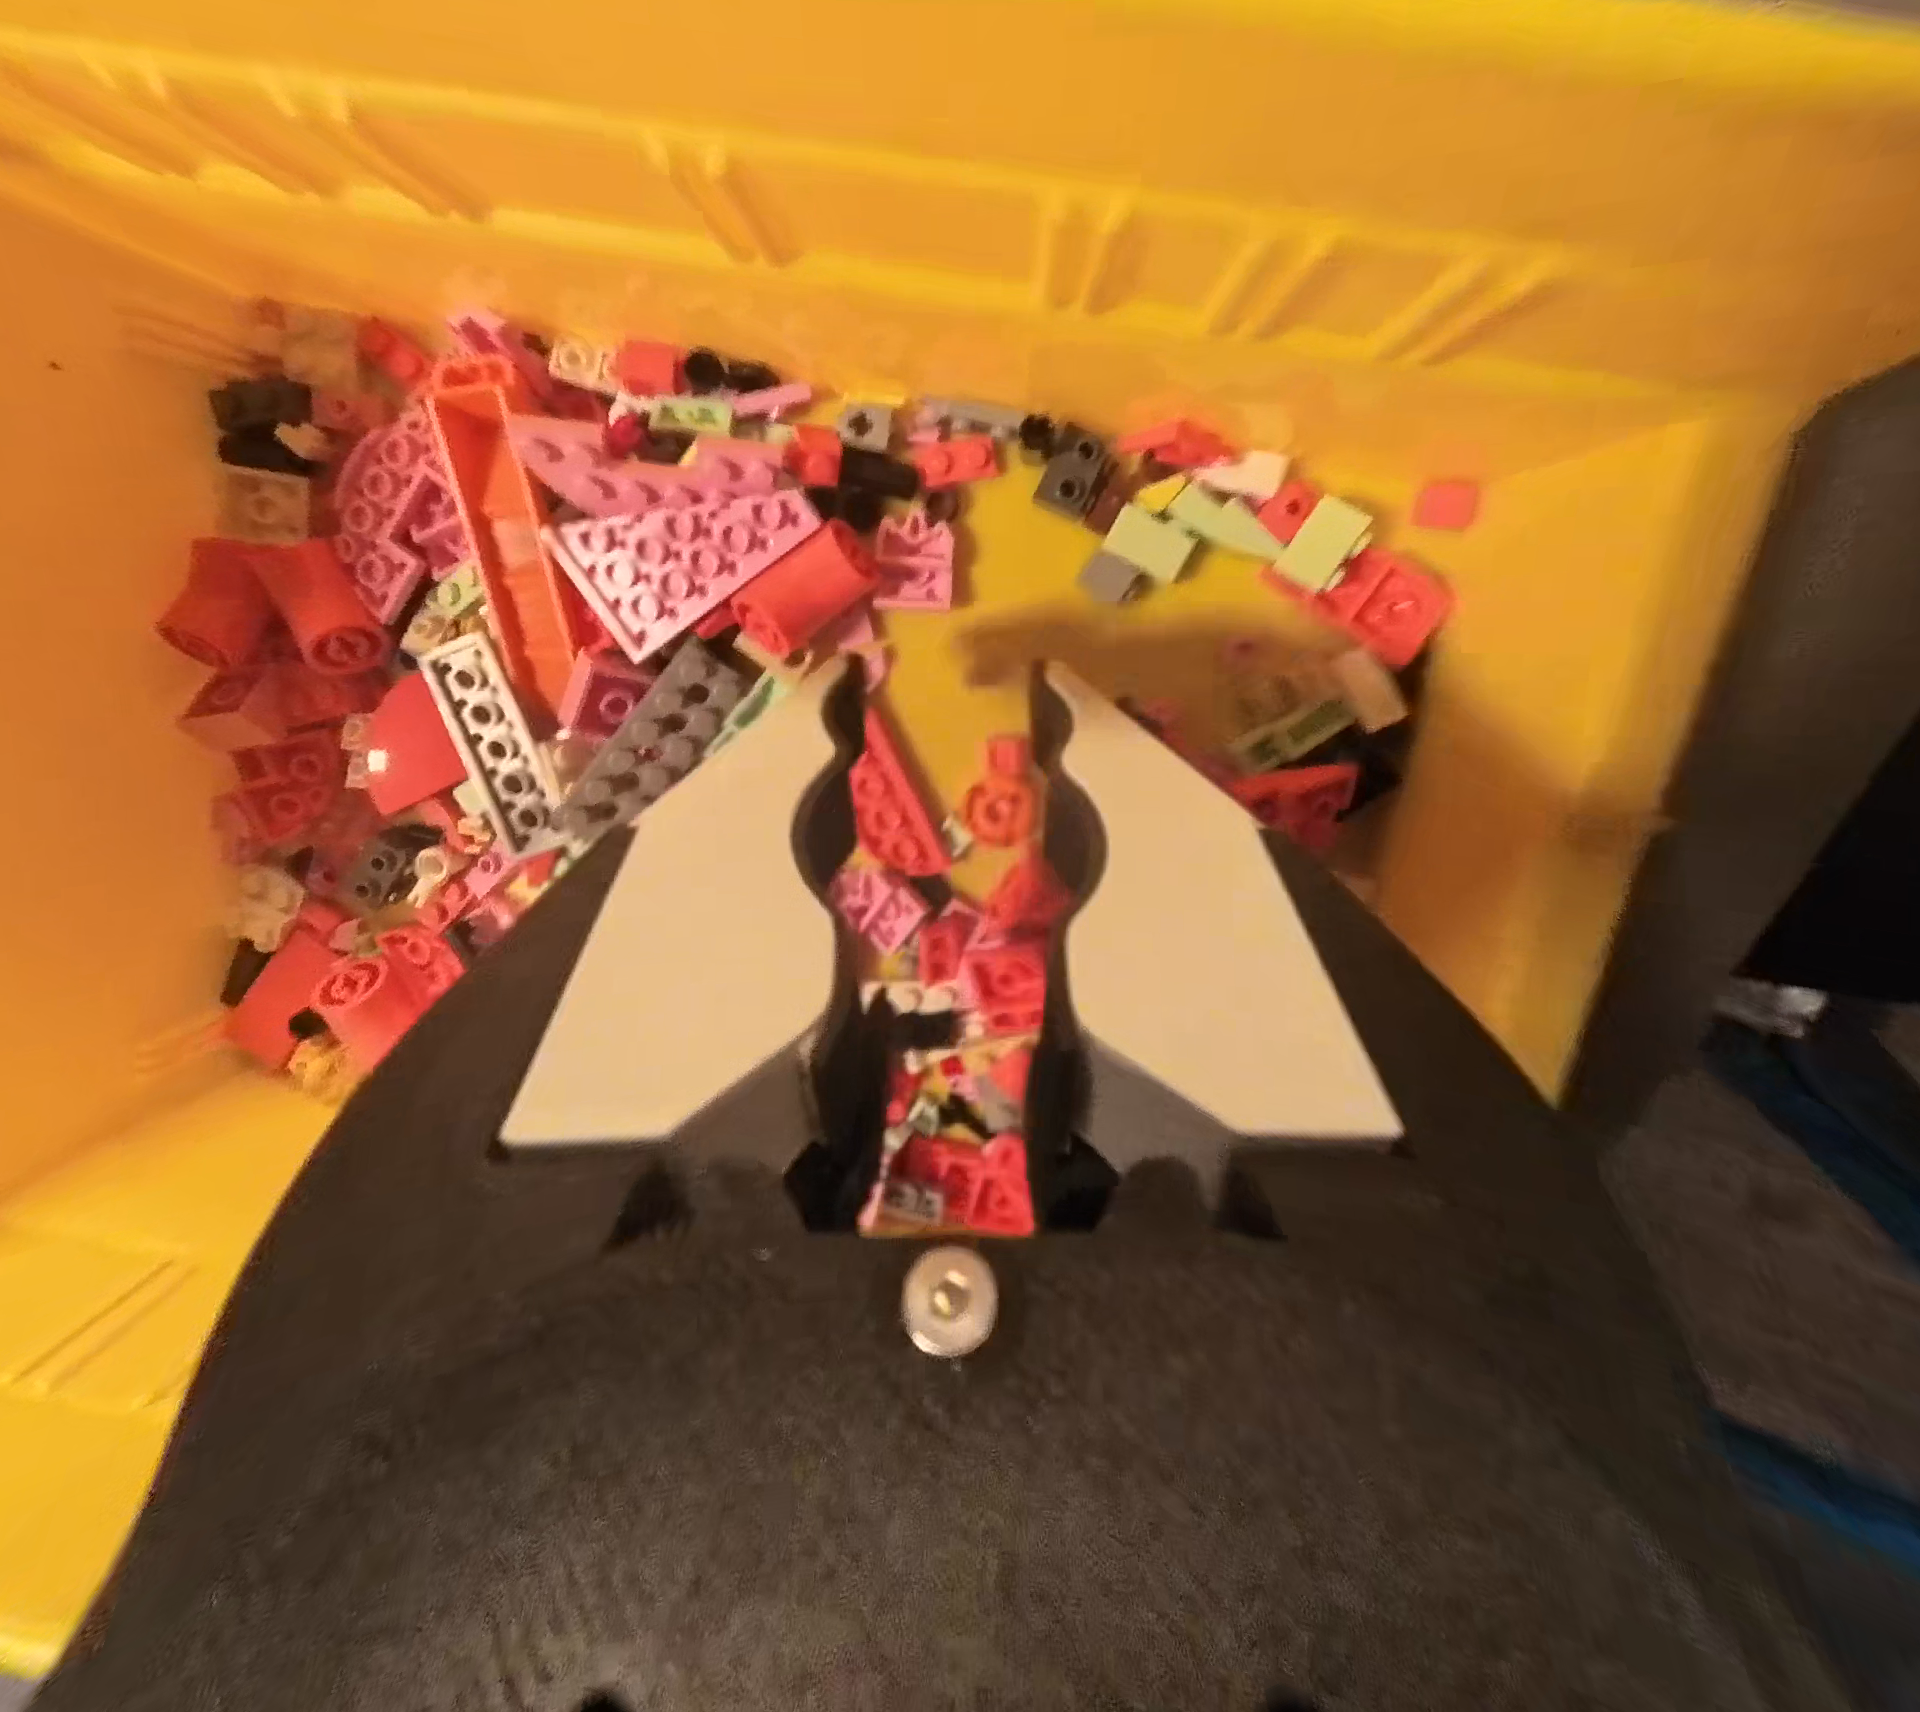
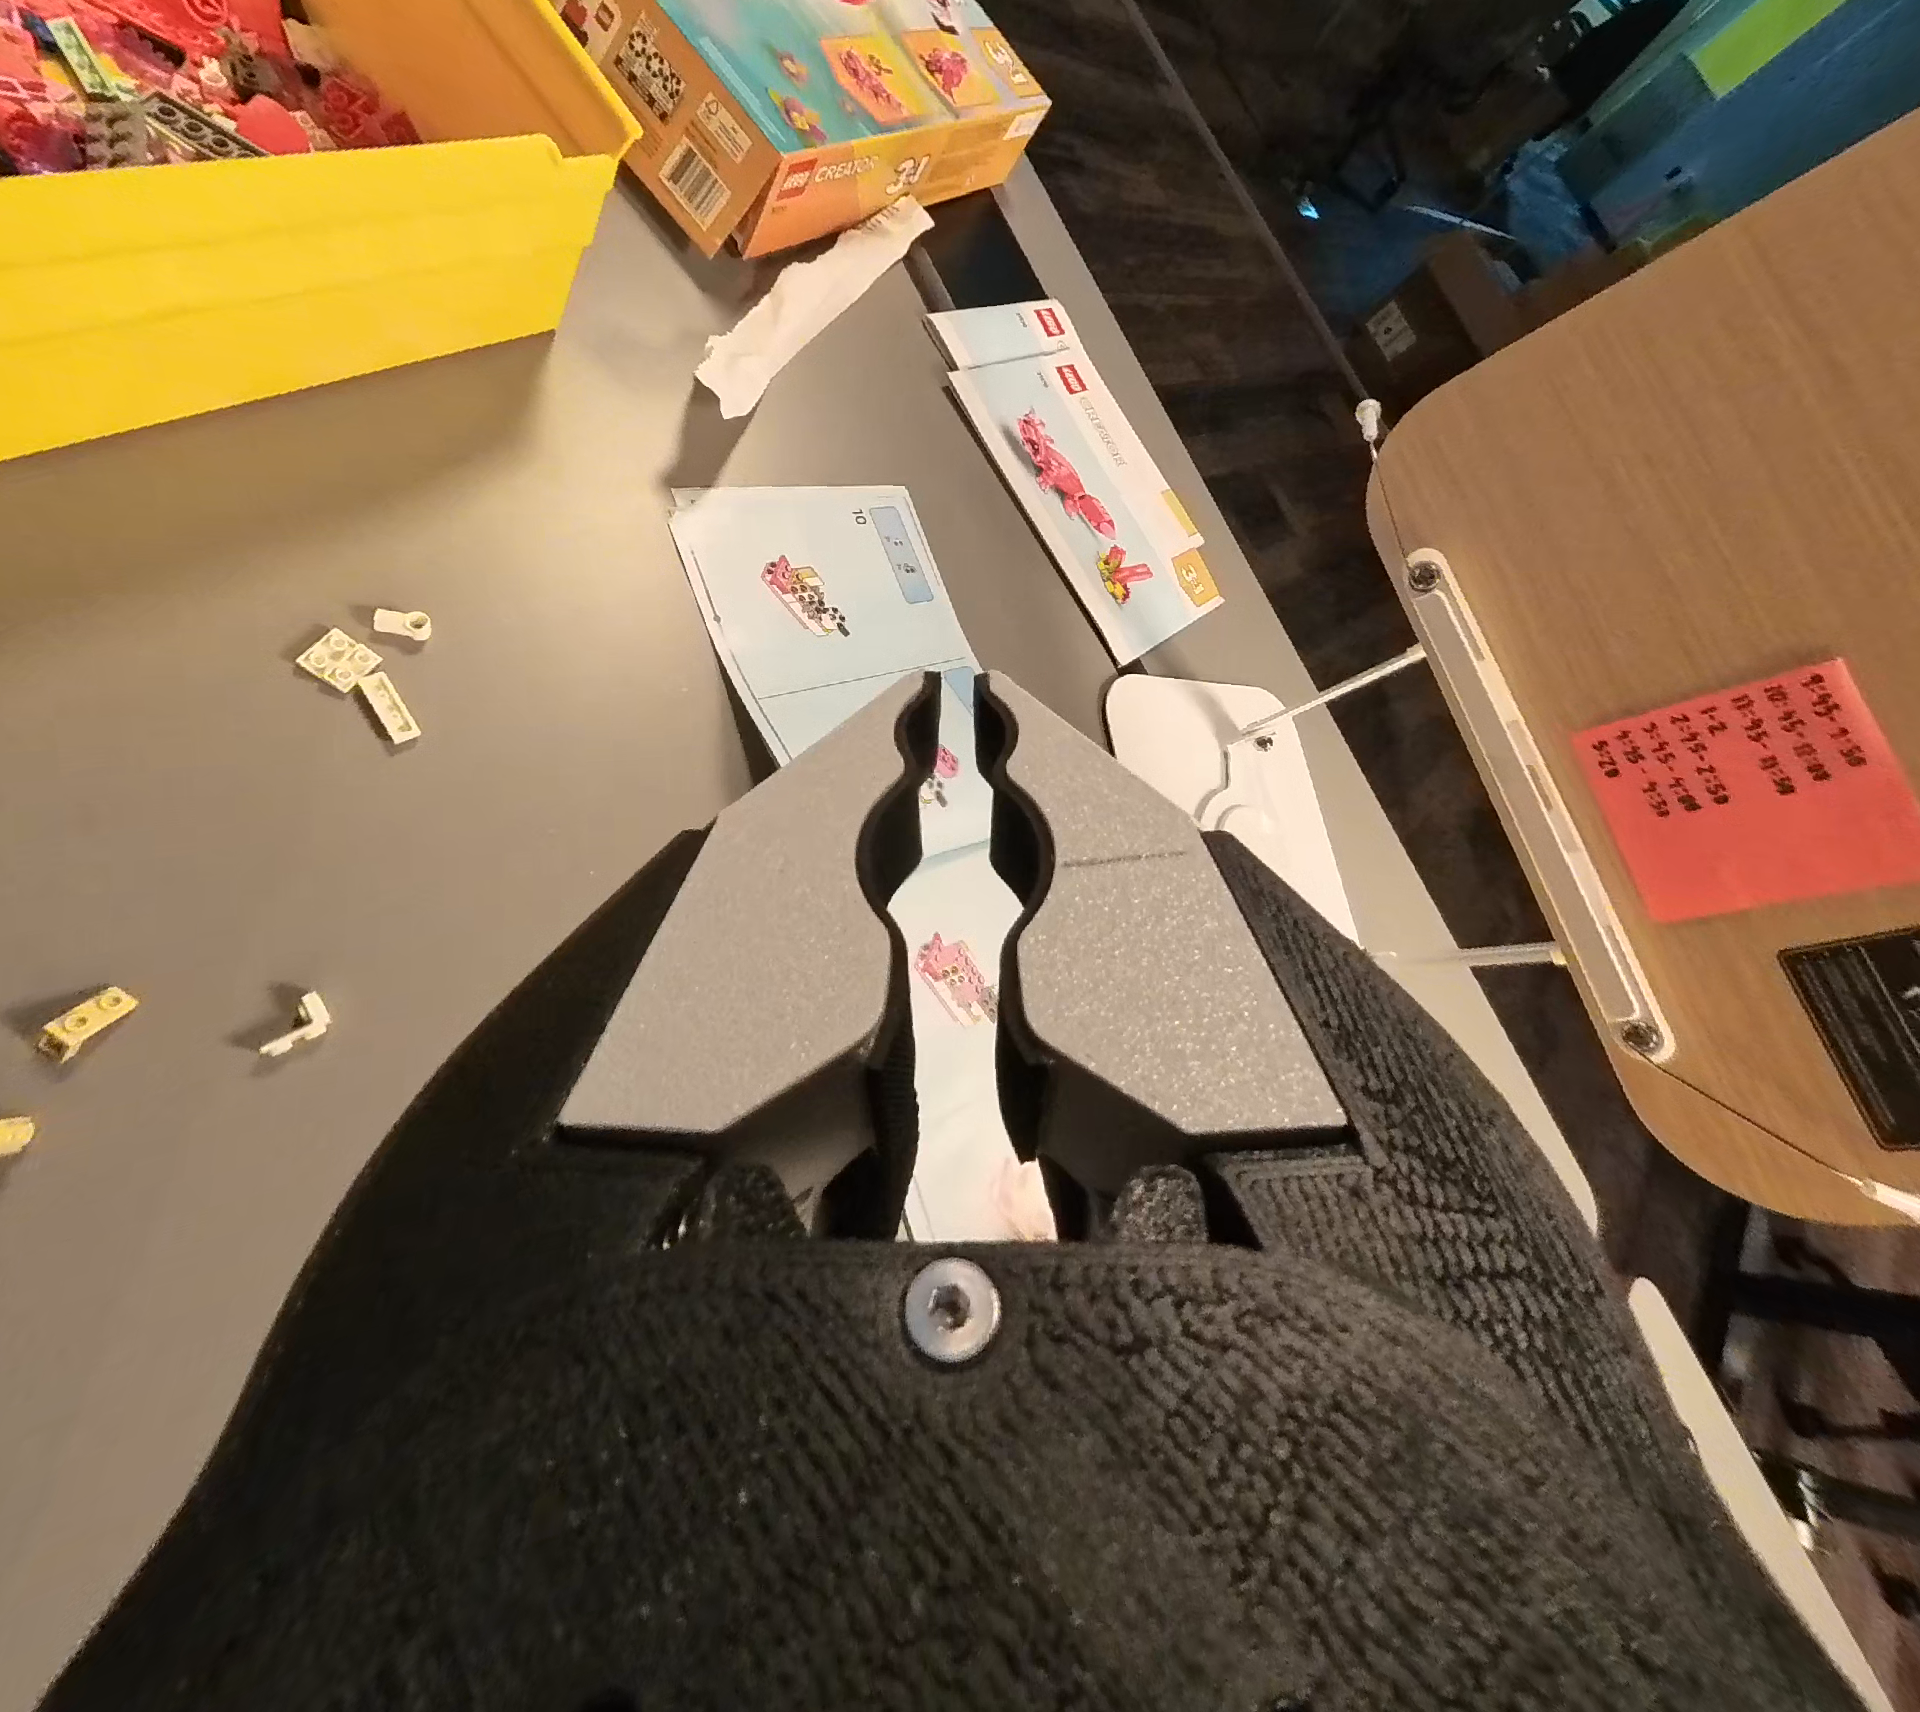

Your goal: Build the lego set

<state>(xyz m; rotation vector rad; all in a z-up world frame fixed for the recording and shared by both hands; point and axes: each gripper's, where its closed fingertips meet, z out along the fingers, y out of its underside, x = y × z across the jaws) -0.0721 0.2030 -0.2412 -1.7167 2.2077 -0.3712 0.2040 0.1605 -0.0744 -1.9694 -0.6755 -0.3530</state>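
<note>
Yellow bin [image 1: 727,135] walls ring our parted, empty left gripper [image 1: 948,675] over bricks [image 1: 644,561] (right gripper [image 2: 958,677] nearly closed, empty, above booklet [image 2: 800,592])

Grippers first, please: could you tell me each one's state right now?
Left gripper: open, empty, over bricks in the yellow bin.
Right gripper: nearly closed, holding nothing.
</note>
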